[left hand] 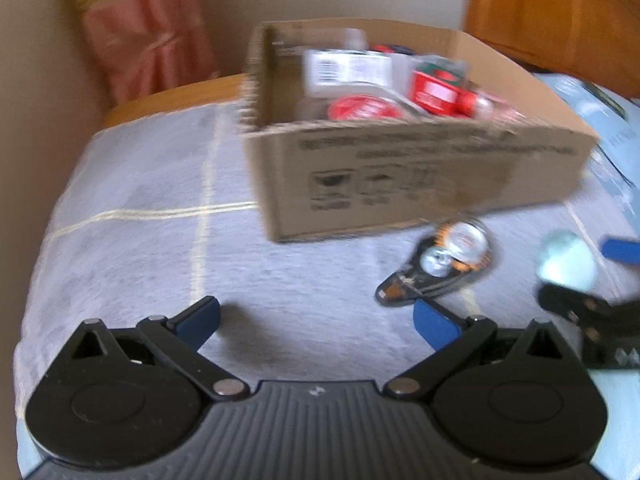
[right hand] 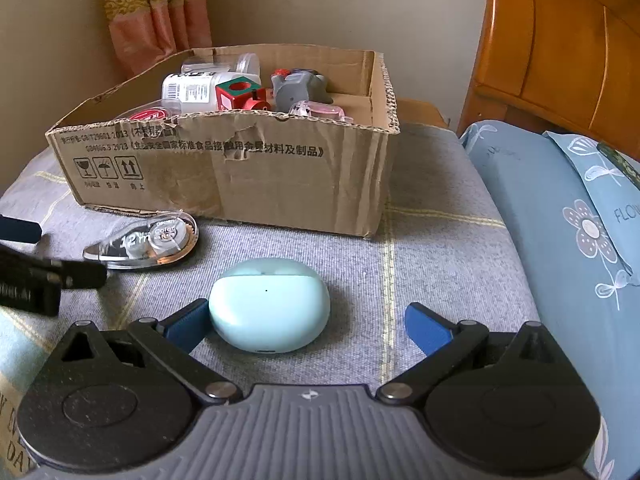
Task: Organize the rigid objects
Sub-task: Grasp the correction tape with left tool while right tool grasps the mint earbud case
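Note:
A cardboard box (right hand: pixel 248 176) holds several small items: a white bottle, a red cube, a grey toy. It also shows, blurred, in the left wrist view (left hand: pixel 400 176). A mint earbud case (right hand: pixel 269 305) lies on the grey blanket between the open fingers of my right gripper (right hand: pixel 308 326), close to the left finger. A correction tape dispenser (right hand: pixel 146 245) lies left of the case, in front of the box. In the left wrist view the dispenser (left hand: pixel 440 266) lies just ahead of my open, empty left gripper (left hand: pixel 318 318), near its right finger. The mint case (left hand: pixel 566 260) shows at right.
A blue floral pillow (right hand: pixel 560 232) lies at the right, before a wooden headboard (right hand: pixel 560 48). A pink curtain (right hand: pixel 152 8) hangs behind the box. The left gripper's arm (right hand: pixel 36 280) reaches in at the left edge of the right wrist view.

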{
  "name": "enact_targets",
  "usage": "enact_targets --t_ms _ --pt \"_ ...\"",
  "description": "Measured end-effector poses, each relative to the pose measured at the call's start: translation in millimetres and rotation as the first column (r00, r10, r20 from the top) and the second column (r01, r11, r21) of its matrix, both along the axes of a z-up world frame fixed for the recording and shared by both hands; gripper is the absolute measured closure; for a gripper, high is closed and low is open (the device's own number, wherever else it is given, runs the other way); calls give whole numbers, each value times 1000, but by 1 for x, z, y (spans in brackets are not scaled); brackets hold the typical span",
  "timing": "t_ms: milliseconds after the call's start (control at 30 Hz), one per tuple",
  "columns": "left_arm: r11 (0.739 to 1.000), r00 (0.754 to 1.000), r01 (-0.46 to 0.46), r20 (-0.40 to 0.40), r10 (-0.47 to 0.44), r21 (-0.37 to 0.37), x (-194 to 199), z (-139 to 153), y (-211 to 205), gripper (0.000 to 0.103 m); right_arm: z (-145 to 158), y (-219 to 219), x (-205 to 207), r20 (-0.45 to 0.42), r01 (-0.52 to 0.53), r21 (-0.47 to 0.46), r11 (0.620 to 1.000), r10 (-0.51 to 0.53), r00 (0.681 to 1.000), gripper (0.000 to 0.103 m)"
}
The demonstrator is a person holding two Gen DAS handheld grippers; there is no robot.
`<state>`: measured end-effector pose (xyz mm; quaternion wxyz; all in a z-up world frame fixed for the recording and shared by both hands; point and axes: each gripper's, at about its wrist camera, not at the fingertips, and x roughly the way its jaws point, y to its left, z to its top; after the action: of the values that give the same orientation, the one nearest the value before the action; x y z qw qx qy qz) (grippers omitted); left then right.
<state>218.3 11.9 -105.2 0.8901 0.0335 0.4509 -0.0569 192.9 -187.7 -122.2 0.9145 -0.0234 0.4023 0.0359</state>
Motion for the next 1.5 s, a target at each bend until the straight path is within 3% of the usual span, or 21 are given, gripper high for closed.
enact_targets --t_ms 133,300,400,600,900,1200,1500 --pt "999 999 -54 -8 54 -1 -1 0 1 1 0 -3 -5 5 -23 -1 1000 23 1000 0" --pt "999 1000 5 -15 -6 -41 -5 0 -20 1 -2 -6 -10 22 -49 -2 999 49 999 0" --pt "999 999 30 16 -30 -20 -4 -3 -37 1 -2 -7 -14 32 -54 -1 999 54 998 0" --pt "1000 998 11 62 -10 -22 -1 -4 -58 1 -5 -11 -22 61 -89 4 996 89 994 0" --pt "999 998 -29 63 31 -18 10 -4 -77 1 -8 -12 -33 90 -77 6 997 76 993 0" --pt "997 993 -68 92 70 -23 -7 -6 -49 0 -8 -12 -34 82 -74 5 997 73 994 0" --pt "979 975 -202 88 204 -29 -34 -6 -15 1 -7 -9 -32 71 -79 1 997 79 994 0"
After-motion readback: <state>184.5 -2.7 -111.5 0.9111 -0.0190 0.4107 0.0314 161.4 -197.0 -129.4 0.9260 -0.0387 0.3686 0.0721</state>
